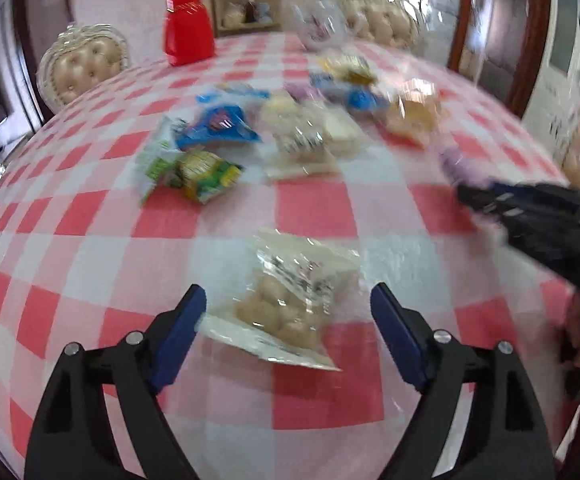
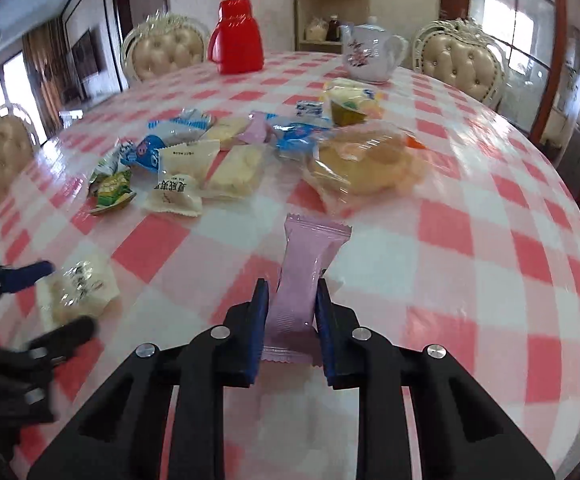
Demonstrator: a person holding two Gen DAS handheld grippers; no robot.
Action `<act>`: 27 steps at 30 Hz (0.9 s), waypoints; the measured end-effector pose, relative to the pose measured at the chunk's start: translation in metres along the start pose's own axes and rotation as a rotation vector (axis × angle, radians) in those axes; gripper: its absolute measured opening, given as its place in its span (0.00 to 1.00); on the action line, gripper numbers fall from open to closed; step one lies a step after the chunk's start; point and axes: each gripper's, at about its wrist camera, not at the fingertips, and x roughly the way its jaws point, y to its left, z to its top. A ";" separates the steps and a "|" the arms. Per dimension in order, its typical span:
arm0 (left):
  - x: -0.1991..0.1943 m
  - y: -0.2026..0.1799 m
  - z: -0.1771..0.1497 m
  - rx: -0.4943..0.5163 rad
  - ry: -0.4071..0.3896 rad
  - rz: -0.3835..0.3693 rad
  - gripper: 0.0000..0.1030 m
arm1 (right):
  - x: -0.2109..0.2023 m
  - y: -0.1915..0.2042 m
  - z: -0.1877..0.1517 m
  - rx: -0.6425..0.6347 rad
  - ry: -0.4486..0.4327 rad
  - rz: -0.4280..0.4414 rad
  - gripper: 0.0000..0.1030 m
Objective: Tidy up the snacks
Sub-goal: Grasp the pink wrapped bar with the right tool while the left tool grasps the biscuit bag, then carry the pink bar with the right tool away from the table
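My left gripper [image 1: 288, 302] is open, its blue pads on either side of a clear packet of round pale snacks [image 1: 294, 300] lying on the checked tablecloth; the same packet shows in the right wrist view [image 2: 76, 292]. My right gripper [image 2: 292, 294] is shut on a pink wrapped snack bar [image 2: 304, 276] and holds it just above the cloth; it shows blurred in the left wrist view [image 1: 464, 168]. A loose pile of snack packets [image 2: 234, 148] lies mid-table: green [image 1: 206, 172], blue [image 1: 218, 122], white and yellow ones.
A red jug [image 2: 236, 36] and a white flowered teapot [image 2: 370, 56] stand at the table's far side. Padded chairs [image 2: 464, 60] ring the round table. A shelf unit [image 2: 332, 12] stands against the back wall.
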 end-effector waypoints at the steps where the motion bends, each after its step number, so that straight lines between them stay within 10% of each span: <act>1: 0.002 -0.003 0.001 0.009 0.009 0.015 0.68 | -0.006 -0.004 -0.004 0.011 -0.009 0.008 0.22; 27: -0.087 -0.001 -0.066 -0.197 -0.118 0.159 0.56 | -0.071 0.043 -0.048 -0.087 -0.069 0.192 0.22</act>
